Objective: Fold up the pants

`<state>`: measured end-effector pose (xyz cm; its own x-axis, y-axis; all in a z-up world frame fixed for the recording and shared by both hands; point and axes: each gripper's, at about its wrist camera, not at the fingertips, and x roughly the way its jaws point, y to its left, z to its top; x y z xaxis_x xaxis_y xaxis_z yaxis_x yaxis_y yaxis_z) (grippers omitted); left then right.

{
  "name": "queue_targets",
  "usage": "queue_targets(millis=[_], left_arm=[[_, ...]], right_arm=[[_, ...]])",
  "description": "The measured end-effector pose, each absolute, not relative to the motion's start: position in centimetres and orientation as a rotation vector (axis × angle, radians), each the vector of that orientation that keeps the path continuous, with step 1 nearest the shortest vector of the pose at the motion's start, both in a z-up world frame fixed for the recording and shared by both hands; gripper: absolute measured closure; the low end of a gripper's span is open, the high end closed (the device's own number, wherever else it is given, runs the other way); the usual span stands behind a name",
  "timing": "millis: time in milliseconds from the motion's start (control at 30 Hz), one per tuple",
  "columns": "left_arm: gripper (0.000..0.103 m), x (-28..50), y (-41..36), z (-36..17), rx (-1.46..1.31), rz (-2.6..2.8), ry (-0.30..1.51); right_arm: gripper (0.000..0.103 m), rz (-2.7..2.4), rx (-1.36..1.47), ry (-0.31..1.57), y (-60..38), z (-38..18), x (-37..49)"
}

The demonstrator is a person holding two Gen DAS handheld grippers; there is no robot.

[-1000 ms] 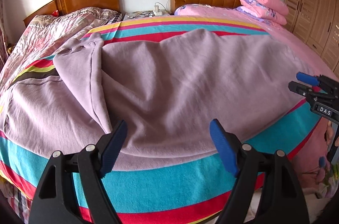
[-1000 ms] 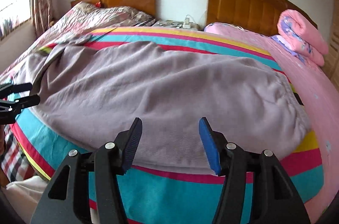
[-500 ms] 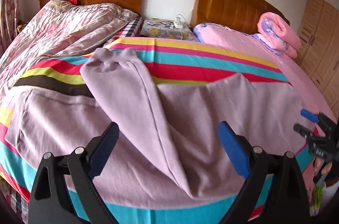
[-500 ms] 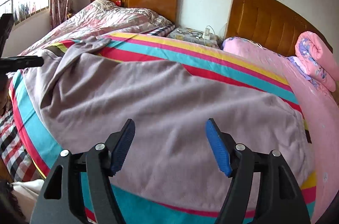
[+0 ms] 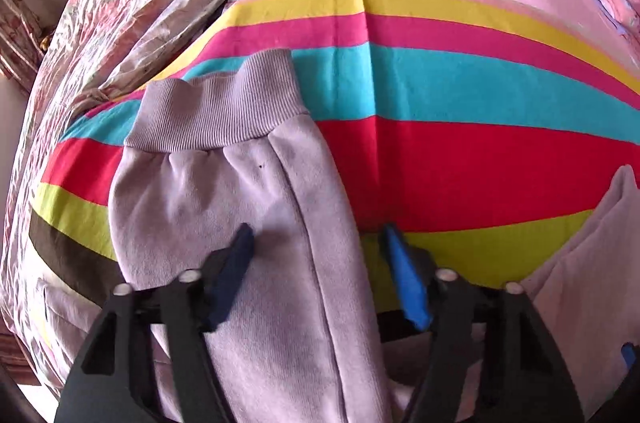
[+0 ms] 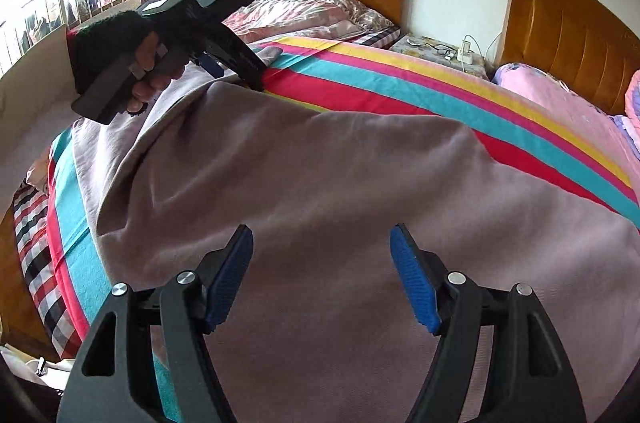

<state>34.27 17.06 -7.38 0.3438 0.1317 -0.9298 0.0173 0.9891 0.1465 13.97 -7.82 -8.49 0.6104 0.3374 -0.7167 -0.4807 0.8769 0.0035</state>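
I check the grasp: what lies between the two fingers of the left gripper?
In the left wrist view, the open left gripper straddles the lilac pants leg, below its ribbed cuff.

No readable text, label, brand or number in either view. Left gripper (image 6: 224,63), seen from right wrist camera, carries small pale sticker on top; too small and blurred to read. Faint marking along its dark body; can't make out letters. Striped bedspread (image 5: 460,151) and pants (image 6: 320,183): plain colour, no print or tag showing.
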Motion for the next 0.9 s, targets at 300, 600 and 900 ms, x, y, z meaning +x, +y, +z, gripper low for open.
queue_targets(millis=[300, 600, 900], left_arm=[[0.097, 19.7, 27.2, 2.9, -0.124, 0.159, 0.778], [0.079, 6.0, 39.1, -4.7, -0.394, 0.280, 0.830], [0.039, 5.0, 34.1, -3.2, -0.048, 0.292, 0.713]], right_arm=[[0.033, 0.471, -0.126, 0.801, -9.3, -8.5, 14.9], [0.032, 0.504, -0.153, 0.833, -7.7, -8.0, 15.8], [0.032, 0.649, -0.196, 0.833, -1.3, -5.6, 16.6]])
